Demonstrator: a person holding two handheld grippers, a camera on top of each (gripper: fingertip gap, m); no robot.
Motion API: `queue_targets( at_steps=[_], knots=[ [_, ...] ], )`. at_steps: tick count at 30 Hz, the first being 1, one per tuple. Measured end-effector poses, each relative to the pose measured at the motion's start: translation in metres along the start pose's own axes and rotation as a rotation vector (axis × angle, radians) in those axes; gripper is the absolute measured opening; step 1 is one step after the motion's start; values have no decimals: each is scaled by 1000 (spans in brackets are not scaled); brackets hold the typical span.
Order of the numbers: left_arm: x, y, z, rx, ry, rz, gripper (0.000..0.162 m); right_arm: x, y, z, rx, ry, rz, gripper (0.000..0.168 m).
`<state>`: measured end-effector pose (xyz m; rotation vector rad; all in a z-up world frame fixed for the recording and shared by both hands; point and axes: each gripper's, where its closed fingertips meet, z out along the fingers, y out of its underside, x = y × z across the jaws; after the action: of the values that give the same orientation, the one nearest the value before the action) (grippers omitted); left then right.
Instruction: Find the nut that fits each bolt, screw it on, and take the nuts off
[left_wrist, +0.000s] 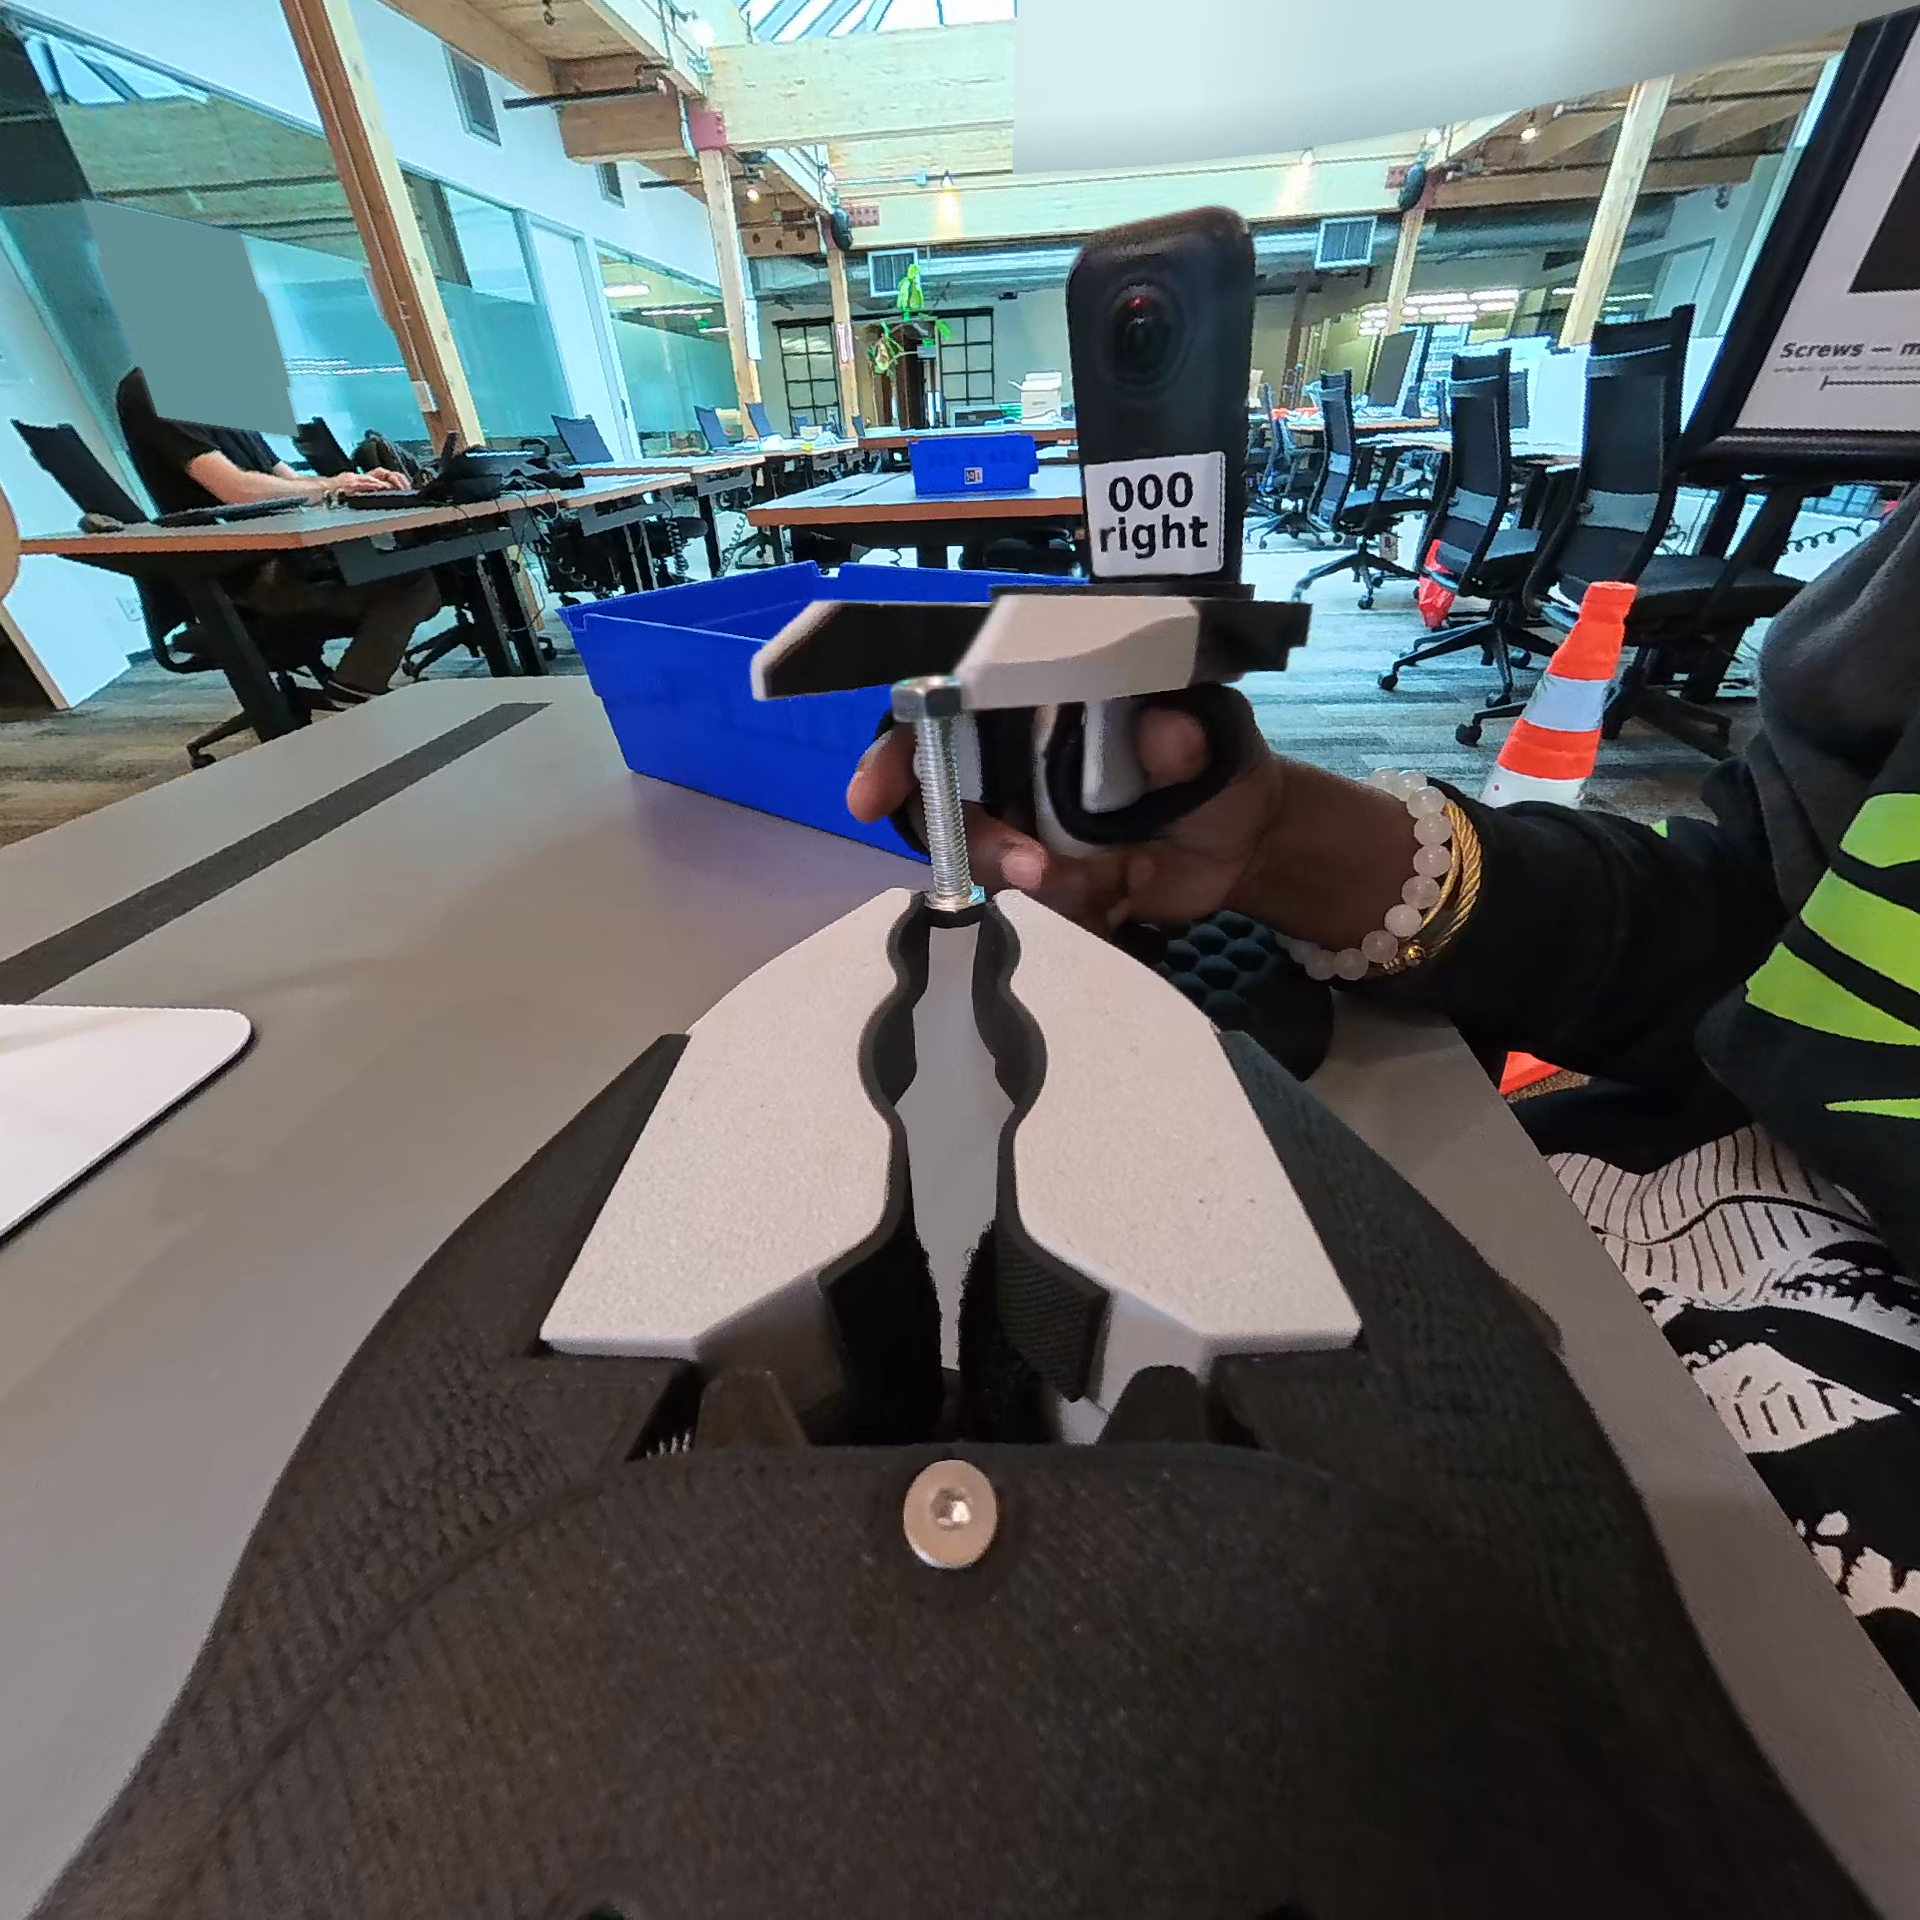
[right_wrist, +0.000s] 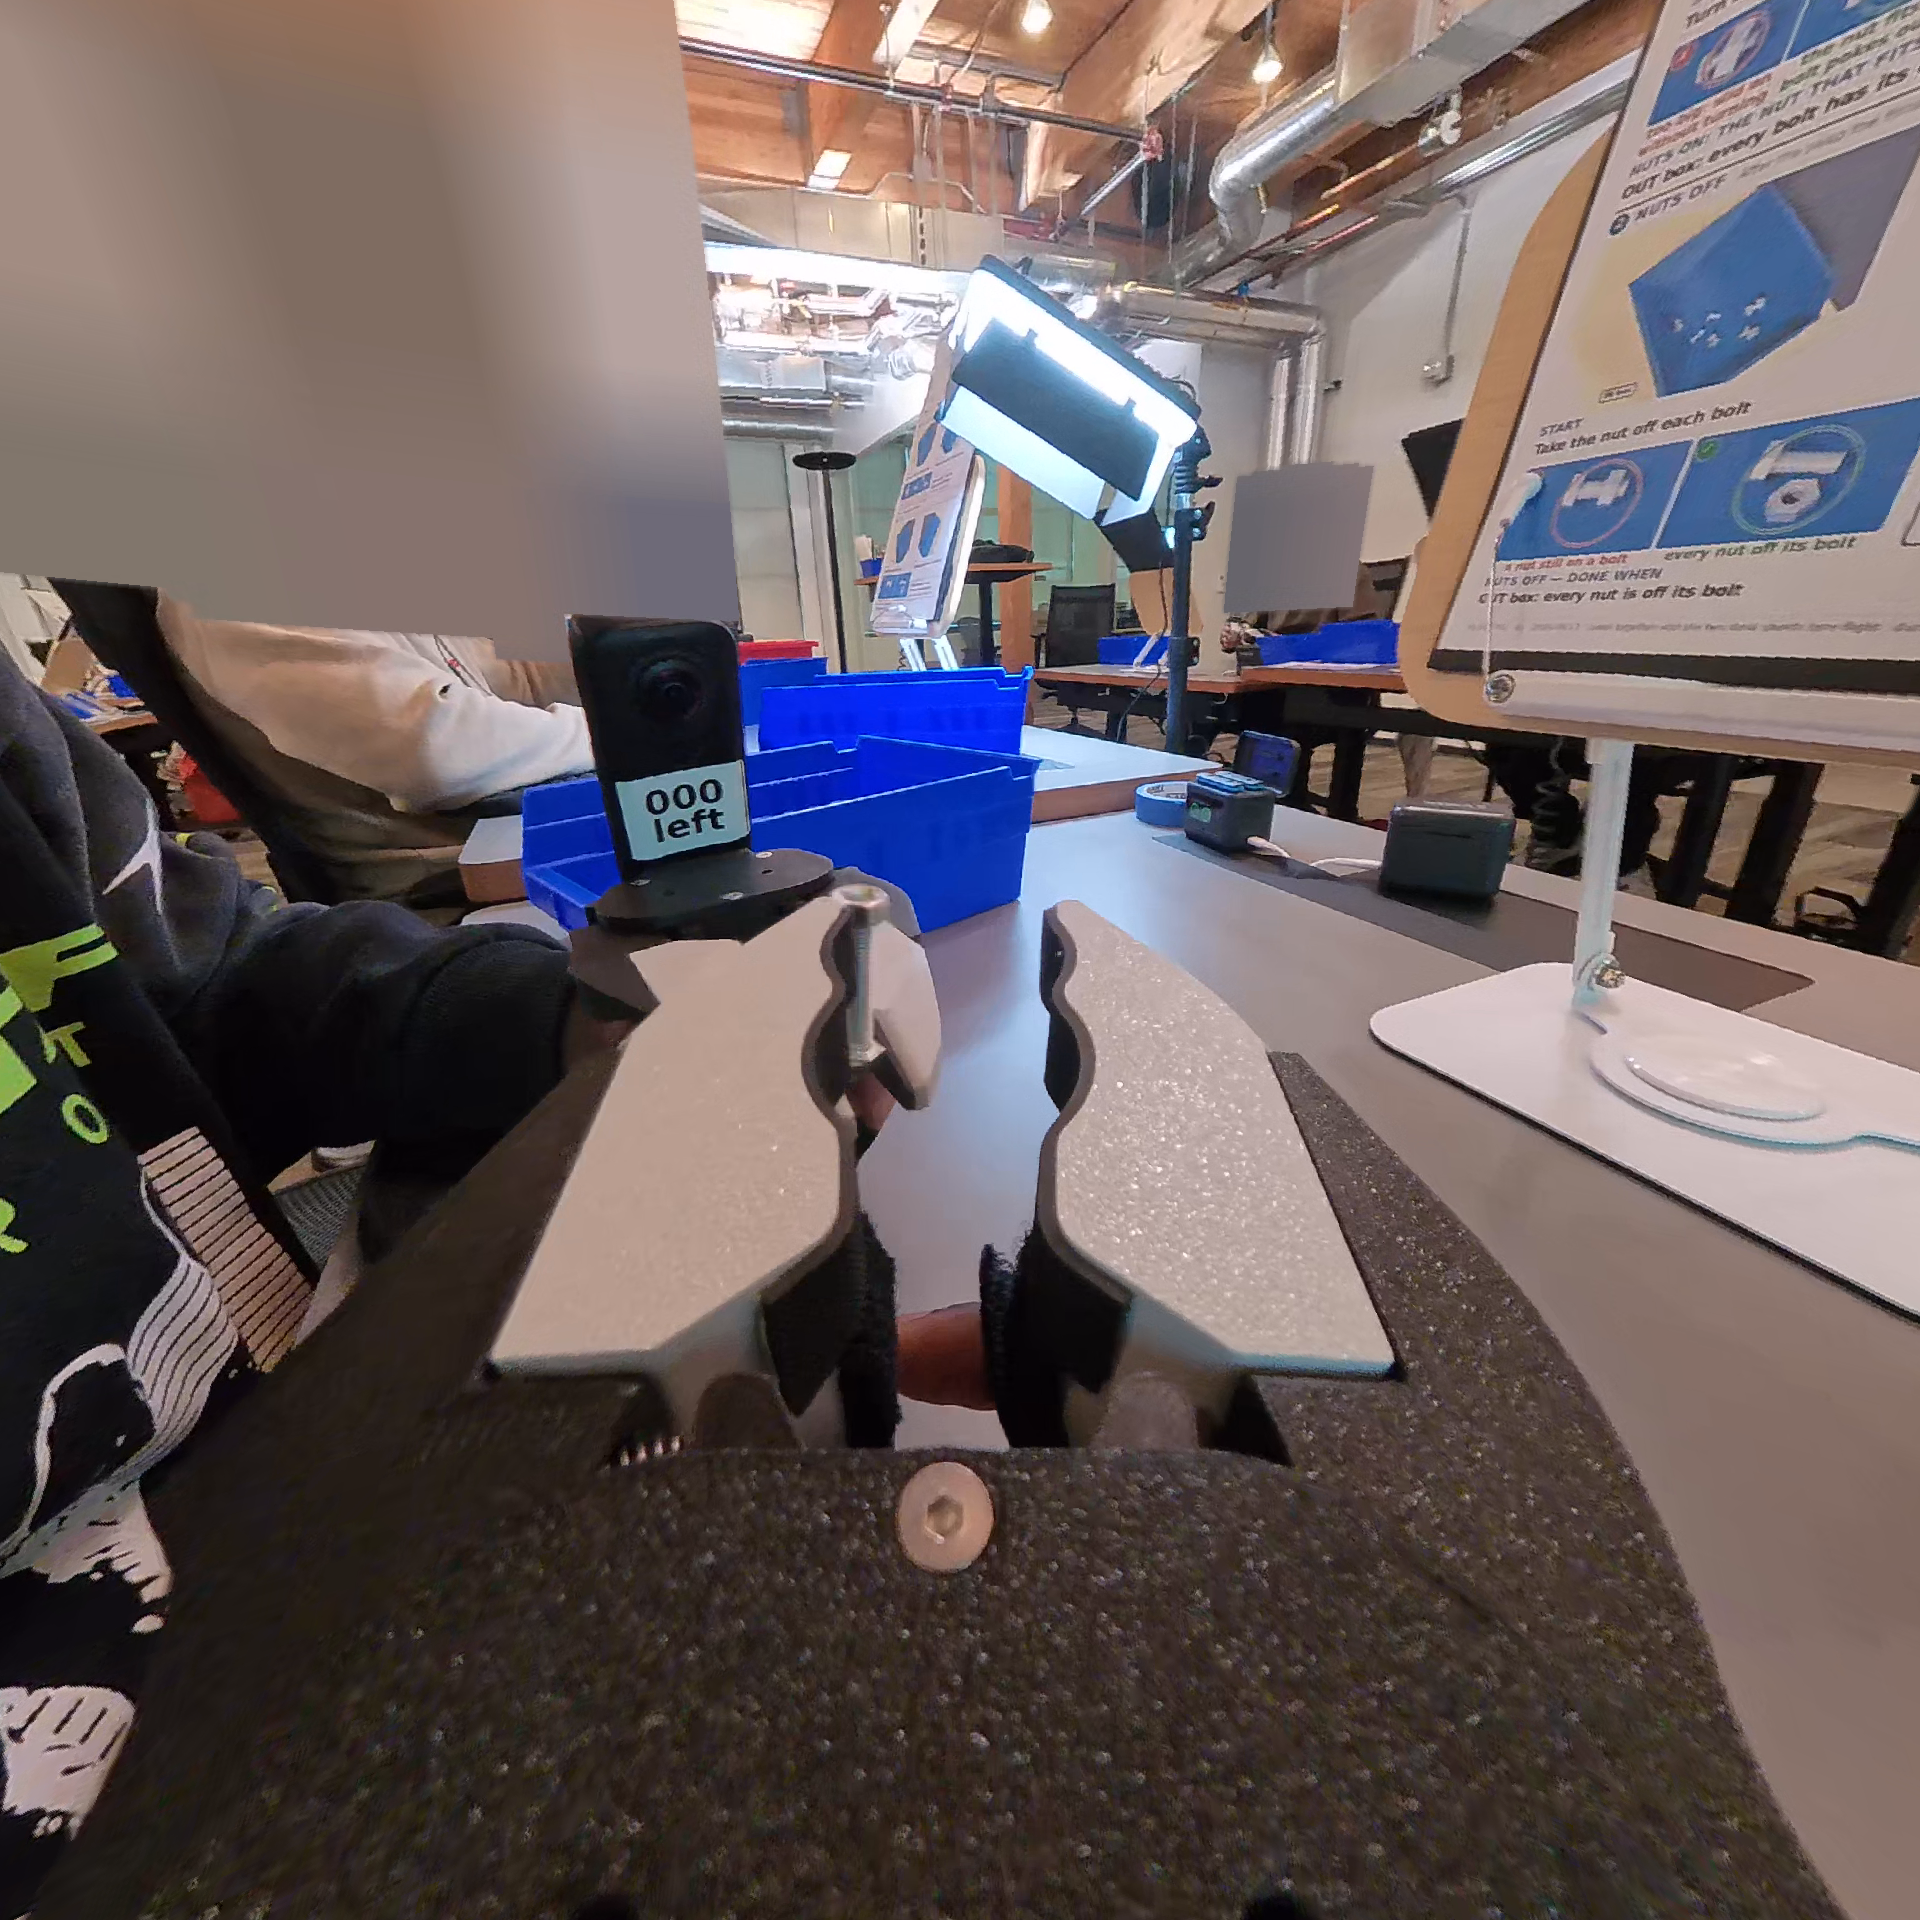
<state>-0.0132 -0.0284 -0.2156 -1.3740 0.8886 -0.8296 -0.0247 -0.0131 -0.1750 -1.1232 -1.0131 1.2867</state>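
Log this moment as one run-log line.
left gripper: shut on bolt, upright, head up | right gripper: open, empty, beside bolt head | nut: none seen on bolt | blue bin: behind

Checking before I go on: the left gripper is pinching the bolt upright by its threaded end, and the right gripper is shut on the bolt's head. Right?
Not quite. The right gripper is open, its jaws apart with nothing between them, as the right wrist view shows. The rest holds: the left gripper pinches the bolt upright by its threaded end.
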Motion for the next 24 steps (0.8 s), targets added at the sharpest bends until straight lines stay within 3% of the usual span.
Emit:
queue_targets(
  at_steps=[17,24],
  knots=[
    [-1,1,0,-6,-5,3,10,-3,-4,-3,16,-25,7,36],
    [-1,5,1,-35,-17,31,10,-17,4,2,-102,-126,78,29]
  ],
)
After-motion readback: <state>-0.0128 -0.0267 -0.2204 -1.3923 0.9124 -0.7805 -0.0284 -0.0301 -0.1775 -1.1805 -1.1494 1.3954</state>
